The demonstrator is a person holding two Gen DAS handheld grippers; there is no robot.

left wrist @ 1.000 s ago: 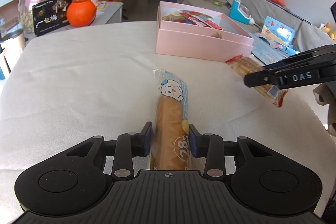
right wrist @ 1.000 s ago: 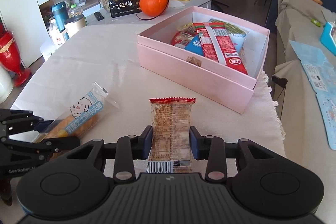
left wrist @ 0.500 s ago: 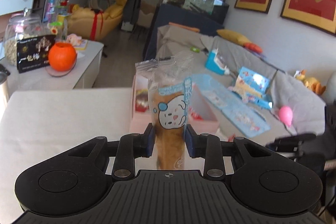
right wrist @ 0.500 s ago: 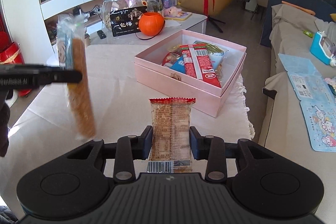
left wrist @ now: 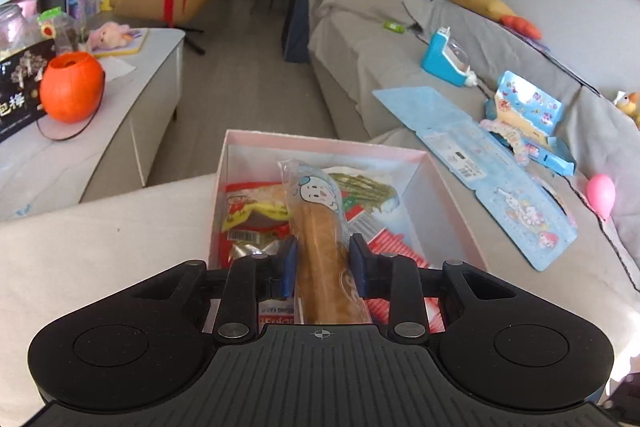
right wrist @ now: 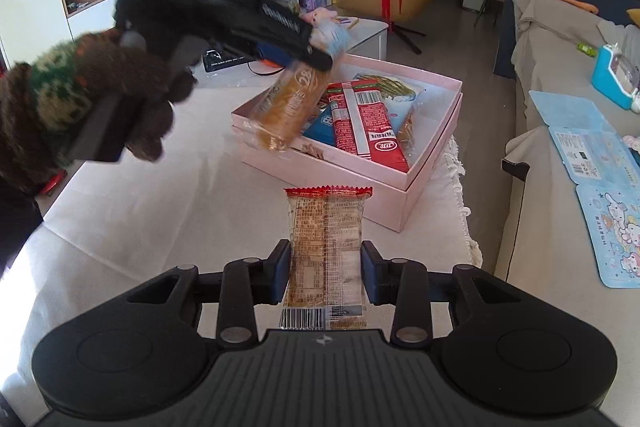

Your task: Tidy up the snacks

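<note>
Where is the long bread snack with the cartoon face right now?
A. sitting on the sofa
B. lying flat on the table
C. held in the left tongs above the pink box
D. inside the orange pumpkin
C: the left tongs pinch the bread snack while it hangs over the open pink box.

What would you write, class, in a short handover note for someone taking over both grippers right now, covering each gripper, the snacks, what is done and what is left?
Left gripper: jaws shut on the long bread stick pack, held in the air over the near end of the pink box.
Right gripper: jaws shut on the cracker pack, short of the box, above the table.
Done: several snacks already lie in the box, among them a red packet.
Left: release the bread stick pack into the box, then bring the cracker pack over and drop it in too.
</note>
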